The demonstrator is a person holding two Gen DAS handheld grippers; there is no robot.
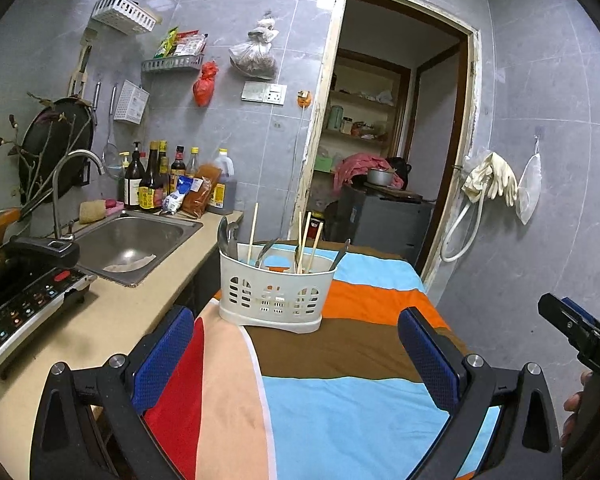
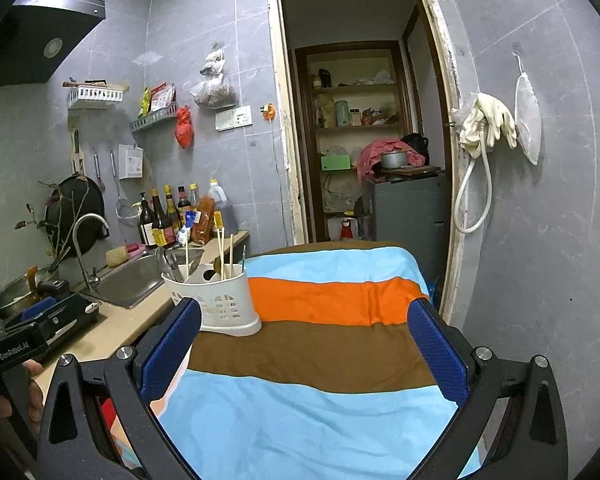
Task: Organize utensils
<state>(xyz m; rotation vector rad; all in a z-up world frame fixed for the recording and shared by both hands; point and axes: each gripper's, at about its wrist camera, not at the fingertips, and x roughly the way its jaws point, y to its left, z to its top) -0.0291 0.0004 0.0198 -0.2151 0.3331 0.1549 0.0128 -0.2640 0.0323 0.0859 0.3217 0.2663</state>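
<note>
The utensil caddy (image 1: 276, 292), a white slotted plastic holder, stands upright on the striped cloth (image 1: 340, 400) that covers the table, at the cloth's left edge, next to the beige counter (image 1: 112, 320). From my left wrist view I see wooden chopsticks (image 1: 253, 236) standing up in it, some upright and some leaning, with metal utensils (image 1: 226, 238) poking out at the left end and more along the middle and right. Which compartment each piece sits in I cannot tell from here.

My left gripper (image 1: 296, 360) hangs above the near part of the cloth with its blue-padded fingers (image 1: 164, 356) spread wide and nothing between them; the caddy sits ahead of it, well apart from the pads. My right gripper (image 2: 308, 344) is likewise spread wide and holds nothing, over the brown and blue bands of the cloth. In the right wrist view the caddy (image 2: 220, 304) appears just behind the left-hand fingertip, though I cannot tell whether they touch. The other gripper's body shows at the edge of each view.

On the counter to the left lie a steel sink (image 1: 132, 244) with a curved faucet (image 1: 74, 184), a row of sauce bottles (image 1: 156, 180) against the tiled wall, and a black induction cooker (image 1: 28, 304) nearest to me. An open doorway (image 2: 364, 120) stands beyond the table
</note>
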